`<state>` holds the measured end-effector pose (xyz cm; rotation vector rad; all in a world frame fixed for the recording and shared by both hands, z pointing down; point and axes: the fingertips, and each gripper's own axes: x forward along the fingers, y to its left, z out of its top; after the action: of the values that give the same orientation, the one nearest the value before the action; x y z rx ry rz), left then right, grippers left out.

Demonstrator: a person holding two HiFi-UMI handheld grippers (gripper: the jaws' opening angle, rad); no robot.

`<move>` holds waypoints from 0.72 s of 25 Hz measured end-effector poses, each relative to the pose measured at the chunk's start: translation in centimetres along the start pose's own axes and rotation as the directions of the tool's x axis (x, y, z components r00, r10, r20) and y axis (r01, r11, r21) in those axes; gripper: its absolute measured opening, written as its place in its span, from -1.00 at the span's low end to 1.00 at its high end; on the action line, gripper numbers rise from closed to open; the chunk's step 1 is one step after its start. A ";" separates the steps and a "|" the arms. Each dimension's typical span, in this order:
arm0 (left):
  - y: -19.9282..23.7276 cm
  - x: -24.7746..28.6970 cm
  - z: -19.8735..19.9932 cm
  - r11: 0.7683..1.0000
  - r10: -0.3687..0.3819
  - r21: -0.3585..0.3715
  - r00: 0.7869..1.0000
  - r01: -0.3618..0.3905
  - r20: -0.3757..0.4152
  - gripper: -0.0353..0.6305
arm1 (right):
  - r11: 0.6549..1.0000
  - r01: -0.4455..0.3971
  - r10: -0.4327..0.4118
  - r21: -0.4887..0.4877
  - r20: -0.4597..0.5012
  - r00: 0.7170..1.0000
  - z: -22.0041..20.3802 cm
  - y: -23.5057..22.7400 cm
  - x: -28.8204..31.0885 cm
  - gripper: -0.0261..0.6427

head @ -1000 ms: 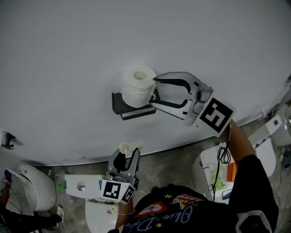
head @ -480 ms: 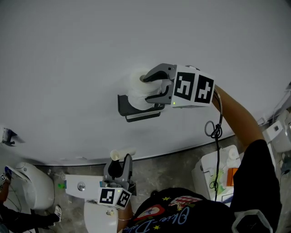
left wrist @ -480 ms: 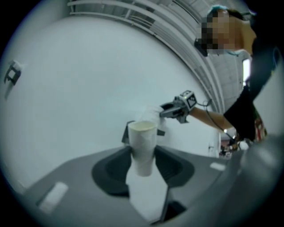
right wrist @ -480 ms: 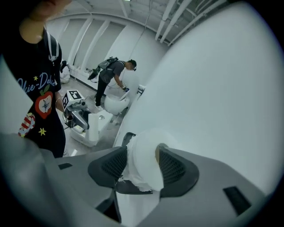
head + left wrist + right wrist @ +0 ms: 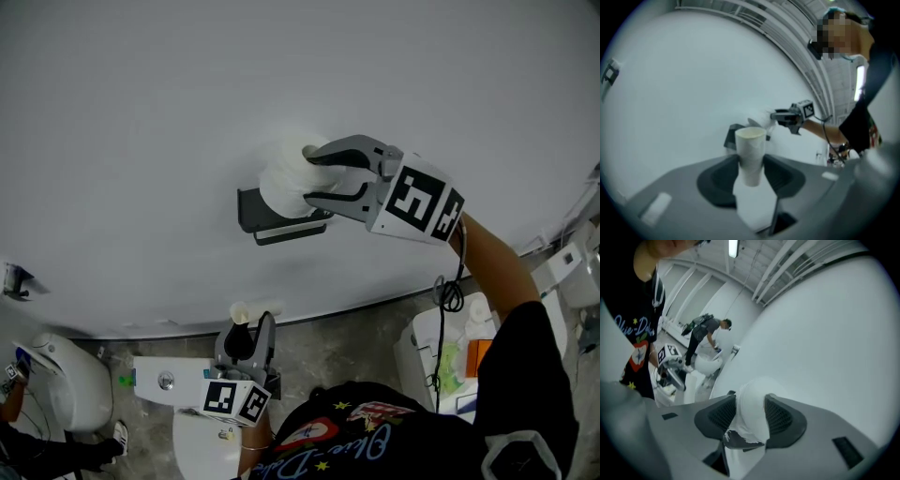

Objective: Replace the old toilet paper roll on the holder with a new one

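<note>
Right gripper (image 5: 309,178) has its jaws wide around the roll (image 5: 281,183), one pad on the wall side and one on the room side. They've just been closing. Both pads look to be touching paper, so I read it as a light grip across the diameter. Roll sits at the holder (image 5: 248,211) on the wall (image 5: 141,112), with dark holder showing under it and to its left in head view.

Left gripper (image 5: 251,330) is low, well apart from the holder. Its jaws are at a middling gap, clamped on the core (image 5: 751,154), with a loose scrap of paper (image 5: 754,211) hanging off it.

Progress, my read:
- Done: old one is off, new one is at the holder.
- Unknown: can't tell if the roll is fully seated, since paper and jaws hide that.
- Left: confirm seating, let go, get rid of the core.

Orientation:
- Roll: long axis looks roughly upright along the wall. The open bore end faces up in head view and the holder is under the lower end. The jaws cross that axis rather than run along it.
- Core: in left gripper view it stands upright between the pads, open end up, upper part clear above the jaws.
</note>
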<state>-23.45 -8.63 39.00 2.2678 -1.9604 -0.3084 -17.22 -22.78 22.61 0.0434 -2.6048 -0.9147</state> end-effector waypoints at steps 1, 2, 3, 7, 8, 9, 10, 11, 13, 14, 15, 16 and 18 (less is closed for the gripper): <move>-0.2 0.2 -0.1 1.000 -0.006 0.011 1.000 0.006 -0.007 -0.40 | 0.997 0.028 -0.033 0.065 0.069 0.997 0.6 -0.3 -1.1 -0.32; -0.4 0.4 -0.2 1.000 -0.012 0.016 1.000 0.012 -0.011 -0.40 | 0.989 0.049 -0.070 0.142 0.142 0.987 1.2 -0.6 -2.5 -0.32; -0.7 0.7 -0.3 1.000 -0.018 0.015 1.000 0.018 -0.013 -0.40 | 0.973 0.060 -0.108 0.222 0.211 0.971 1.5 -0.7 -4.0 -0.32; -1.6 1.7 -0.9 0.999 -0.050 0.012 0.998 0.050 -0.038 -0.40 | 0.865 0.074 -0.286 0.496 0.368 0.884 -0.3 -0.3 -9.8 -0.32; -1.8 1.9 -0.9 0.998 -0.057 0.009 0.997 0.058 -0.043 -0.40 | 0.838 0.080 -0.324 0.540 0.375 0.868 -1.4 0.1 -10.7 -0.32; -1.9 2.1 -0.9 0.998 -0.064 0.006 0.997 0.064 -0.047 -0.40 | 0.809 0.087 -0.359 0.581 0.372 0.856 -2.6 0.7 -11.4 -0.32; -2.1 2.2 -0.9 0.998 -0.070 0.005 0.996 0.070 -0.052 -0.40 | 0.776 0.092 -0.391 0.624 0.362 0.846 -4.1 1.3 -12.0 -0.32; -2.3 2.3 -1.0 0.997 -0.075 0.007 0.996 0.076 -0.057 -0.40 | 0.741 0.096 -0.421 0.665 0.348 0.838 -5.5 1.9 -12.4 -0.32; -2.6 2.4 -1.0 0.997 -0.081 0.013 0.994 0.083 -0.068 -0.40 | 0.668 0.100 -0.471 0.738 0.314 0.824 -8.3 3.0 -12.6 -0.32; -2.7 2.4 -1.1 0.996 -0.082 0.015 0.994 0.084 -0.072 -0.40 | 0.632 0.098 -0.489 0.769 0.298 0.820 -9.6 3.5 -12.4 -0.32; -2.8 2.4 -1.1 0.996 -0.082 0.016 0.994 0.083 -0.075 -0.40 | 0.598 0.090 -0.502 0.797 0.284 0.817 -10.9 4.1 -12.1 -0.32; -2.8 2.4 -1.0 0.997 -0.081 0.014 0.994 0.082 -0.075 -0.40 | 0.566 0.080 -0.508 0.820 0.271 0.817 -12.1 4.6 -11.6 -0.32; -2.8 2.1 -1.0 0.997 -0.079 0.006 0.994 0.080 -0.073 -0.40 | 0.518 0.064 -0.507 0.853 0.246 0.826 -14.3 5.4 -10.3 -0.32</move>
<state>-20.18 -10.34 39.18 2.3318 -1.8436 -0.2226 -2.03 -25.46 32.63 0.6149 -3.3159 0.4048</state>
